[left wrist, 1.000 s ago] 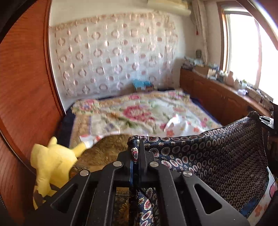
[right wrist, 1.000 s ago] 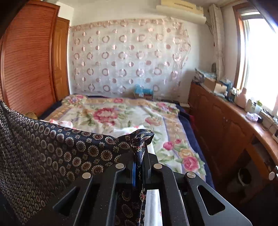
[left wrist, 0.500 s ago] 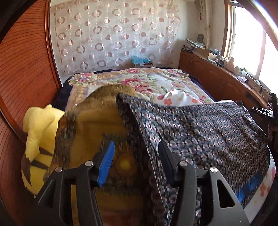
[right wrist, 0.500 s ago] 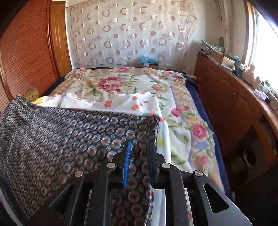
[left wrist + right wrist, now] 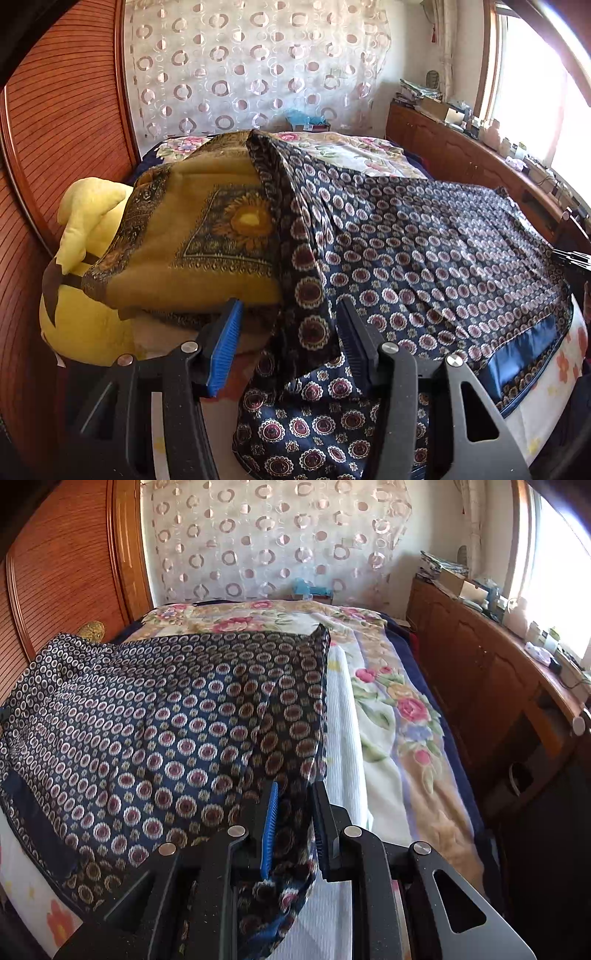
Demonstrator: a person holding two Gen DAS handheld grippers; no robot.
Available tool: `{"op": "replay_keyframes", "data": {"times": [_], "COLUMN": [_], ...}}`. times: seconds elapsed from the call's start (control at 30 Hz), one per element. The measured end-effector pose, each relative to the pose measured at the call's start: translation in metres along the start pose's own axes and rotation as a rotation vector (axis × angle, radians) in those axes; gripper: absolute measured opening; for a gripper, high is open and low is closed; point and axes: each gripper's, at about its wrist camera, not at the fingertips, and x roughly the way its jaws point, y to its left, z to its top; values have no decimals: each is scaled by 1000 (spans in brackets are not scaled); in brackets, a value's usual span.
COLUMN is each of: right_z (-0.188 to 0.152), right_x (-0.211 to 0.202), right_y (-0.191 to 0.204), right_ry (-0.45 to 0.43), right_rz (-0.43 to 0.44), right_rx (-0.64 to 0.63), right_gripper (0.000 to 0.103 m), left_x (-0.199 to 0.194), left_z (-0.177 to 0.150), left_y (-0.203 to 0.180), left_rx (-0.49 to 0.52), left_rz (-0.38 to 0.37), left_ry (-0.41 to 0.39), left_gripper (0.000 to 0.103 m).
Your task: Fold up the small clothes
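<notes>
- Left gripper (image 5: 288, 343): jaws stand well apart, having just been opening; a draped edge of the patterned cloth (image 5: 424, 251) hangs between them, and the pads do not press on it.
- Right gripper (image 5: 293, 829): jaws stand a little apart, likewise just opened; a corner of the same cloth lies in the gap, not clamped.
- No brand, label or legible writing on either gripper or on the cloth.
- Patterned cloth: dark navy, thin and slightly glossy, printed with rows of round medallions, maroon centres with pale rings. A plain blue band runs along its near hem. It lies spread across the near part of the bed (image 5: 417, 738), with soft creases.
- In the left wrist view its left edge rides up over a mustard-yellow blanket (image 5: 207, 236) bearing a sunflower print in a dark ornamented border.
- Yellow plush toy (image 5: 85, 266) sits just left of the blanket, against the red-brown wooden wardrobe (image 5: 62, 122).
- In the right wrist view a white ribbed cloth (image 5: 343, 738) lies beside the patterned cloth's right edge, on the floral bedspread.
- Far: a sheer curtain (image 5: 273, 542) with ring motifs covers the back wall; a long wooden cabinet (image 5: 491, 672) with small clutter stands under the bright window.
</notes>
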Motion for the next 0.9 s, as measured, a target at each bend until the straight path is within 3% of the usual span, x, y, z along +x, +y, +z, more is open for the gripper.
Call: {"op": "replay_keyframes", "data": {"times": [0.1, 0.13, 0.2, 0.37, 0.63, 0.9], "right_z": [-13, -16, -24, -36, -49, -47], "right_x": [-9, -11, -21, -40, -47, -29], "right_y": [6, 10, 13, 14, 10, 7], "right_ry": [23, 27, -2, -49, -67, -54], "right_rz": [4, 11, 49, 63, 73, 77], "right_rx": [6, -2, -14, 4, 40, 50], "right_gripper": [18, 8, 5, 2, 2, 2], "left_x": [2, 2, 2, 2, 1, -22], "left_z": [-2, -4, -7, -13, -14, -31], "left_y": [-1, 0, -2, -3, -12, -3], "left_rx": [6, 3, 12, 22, 61, -18], "left_rz": [10, 3, 2, 20, 43, 8], "left_ry": [-2, -2, 0, 5, 13, -2], "left_gripper": [53, 52, 29, 13, 8, 2]}}
